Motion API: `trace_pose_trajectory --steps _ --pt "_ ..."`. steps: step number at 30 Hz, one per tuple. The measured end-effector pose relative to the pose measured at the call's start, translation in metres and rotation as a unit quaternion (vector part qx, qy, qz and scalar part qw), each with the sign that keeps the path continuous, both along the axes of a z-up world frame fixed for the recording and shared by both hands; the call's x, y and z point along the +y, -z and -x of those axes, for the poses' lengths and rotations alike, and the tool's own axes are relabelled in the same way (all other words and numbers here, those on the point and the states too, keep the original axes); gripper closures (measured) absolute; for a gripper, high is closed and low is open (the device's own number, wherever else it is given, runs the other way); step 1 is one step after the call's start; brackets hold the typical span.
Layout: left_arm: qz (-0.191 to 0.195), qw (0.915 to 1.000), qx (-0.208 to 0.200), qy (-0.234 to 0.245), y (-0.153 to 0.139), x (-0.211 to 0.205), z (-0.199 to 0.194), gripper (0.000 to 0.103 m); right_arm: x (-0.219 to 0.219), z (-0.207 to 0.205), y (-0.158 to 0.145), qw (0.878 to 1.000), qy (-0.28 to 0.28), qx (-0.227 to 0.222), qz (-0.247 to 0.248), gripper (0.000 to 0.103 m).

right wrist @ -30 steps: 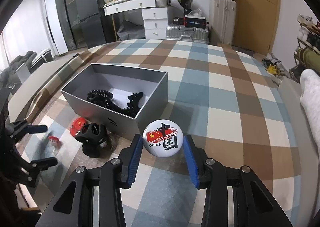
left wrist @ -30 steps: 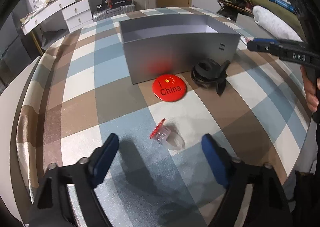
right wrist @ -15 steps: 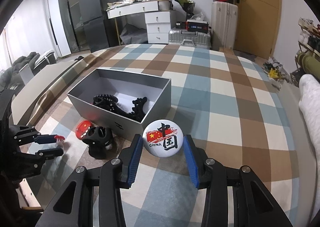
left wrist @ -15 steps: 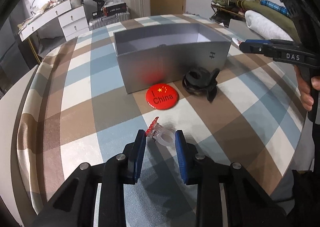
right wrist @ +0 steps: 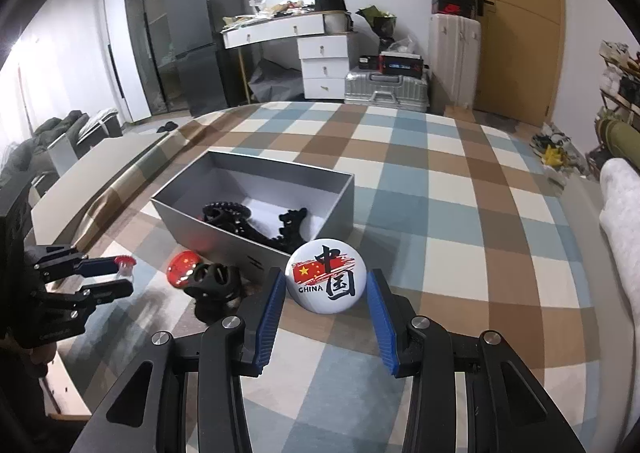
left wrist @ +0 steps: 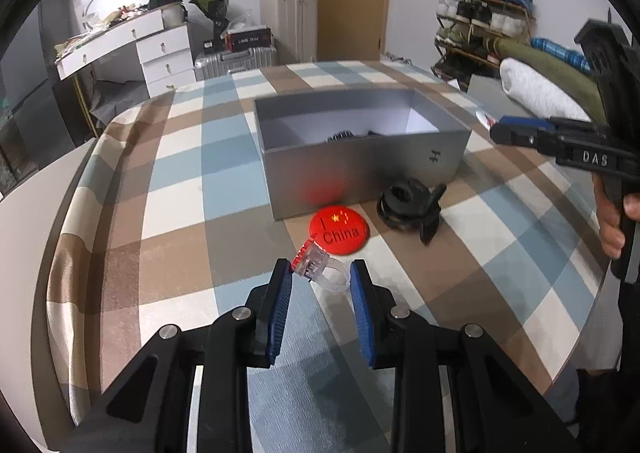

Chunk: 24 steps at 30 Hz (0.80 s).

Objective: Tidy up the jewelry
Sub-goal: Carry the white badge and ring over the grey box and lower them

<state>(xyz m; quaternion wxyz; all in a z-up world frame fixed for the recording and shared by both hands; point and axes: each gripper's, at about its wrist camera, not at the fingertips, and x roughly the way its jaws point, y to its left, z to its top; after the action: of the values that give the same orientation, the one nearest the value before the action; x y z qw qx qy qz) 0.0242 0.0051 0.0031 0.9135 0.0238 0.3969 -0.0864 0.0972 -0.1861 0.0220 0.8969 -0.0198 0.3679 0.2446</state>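
Note:
My left gripper [left wrist: 322, 279] is shut on a clear plastic ring with a red top [left wrist: 320, 267] and holds it above the table; it also shows in the right wrist view [right wrist: 125, 264]. My right gripper [right wrist: 326, 285] is shut on a white "China" badge [right wrist: 325, 274] and holds it up near the box's right corner. The open grey box [left wrist: 360, 157] holds black hair clips [right wrist: 256, 223]. A red "I China" badge [left wrist: 339, 231] and a black hair claw [left wrist: 410, 205] lie in front of the box.
The checked tablecloth [left wrist: 180, 181] covers a round table, its edge at the left and right. Drawers [right wrist: 324, 65], suitcases [right wrist: 386, 89] and a shoe rack [left wrist: 476, 25] stand beyond the table.
My left gripper closed on the clear ring and lifted it off the cloth. My right gripper rose a little with the white badge held.

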Motion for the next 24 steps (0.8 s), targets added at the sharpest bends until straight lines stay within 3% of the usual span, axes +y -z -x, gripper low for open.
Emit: trace_pose_trajectory --steps 24 --pt "0.034 0.9967 -0.057 -0.048 -0.019 0.017 -0.002 0.079 0.002 0.009 -0.015 0.999 -0.01 -0.032 -0.036 0.062"
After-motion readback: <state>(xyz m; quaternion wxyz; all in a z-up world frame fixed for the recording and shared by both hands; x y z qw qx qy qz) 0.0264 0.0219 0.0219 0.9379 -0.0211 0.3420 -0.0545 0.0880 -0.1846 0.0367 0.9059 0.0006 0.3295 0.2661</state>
